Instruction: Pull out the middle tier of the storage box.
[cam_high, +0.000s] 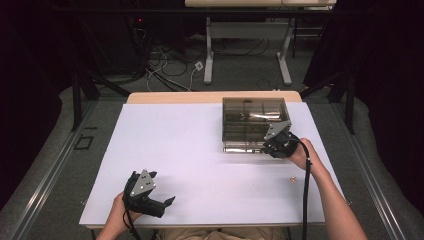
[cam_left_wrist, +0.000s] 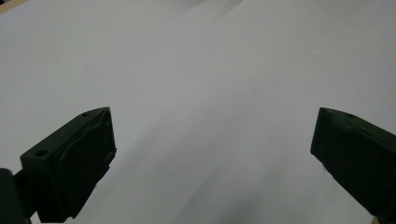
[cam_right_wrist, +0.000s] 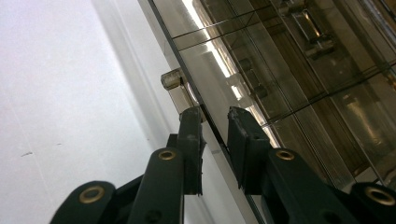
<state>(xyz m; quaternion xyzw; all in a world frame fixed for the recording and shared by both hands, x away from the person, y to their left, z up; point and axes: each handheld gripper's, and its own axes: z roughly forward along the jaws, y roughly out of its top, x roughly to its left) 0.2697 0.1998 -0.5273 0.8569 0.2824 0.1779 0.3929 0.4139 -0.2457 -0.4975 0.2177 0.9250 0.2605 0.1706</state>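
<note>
We see a smoky clear box (cam_high: 252, 120) with little rooms inside, sitting at the far right part of the white tabletop (cam_high: 190, 150). Our right gripper (cam_right_wrist: 215, 114) is at the box's near right corner. Its jaws are close together and look clamped on the thin front edge of the lid, right next to a small latch tab (cam_right_wrist: 175, 84). Our left gripper (cam_high: 159, 200) rests far from the box, near the front left of the tabletop, with its jaws wide apart and nothing in them. A tiny round thing (cam_high: 293, 178) lies on the tabletop a little in front of the box. We think the job now is opening the lid. To do it well, we should keep the pinch firm, lift slowly, and bring the left gripper over to hold the box still if it slides.
</note>
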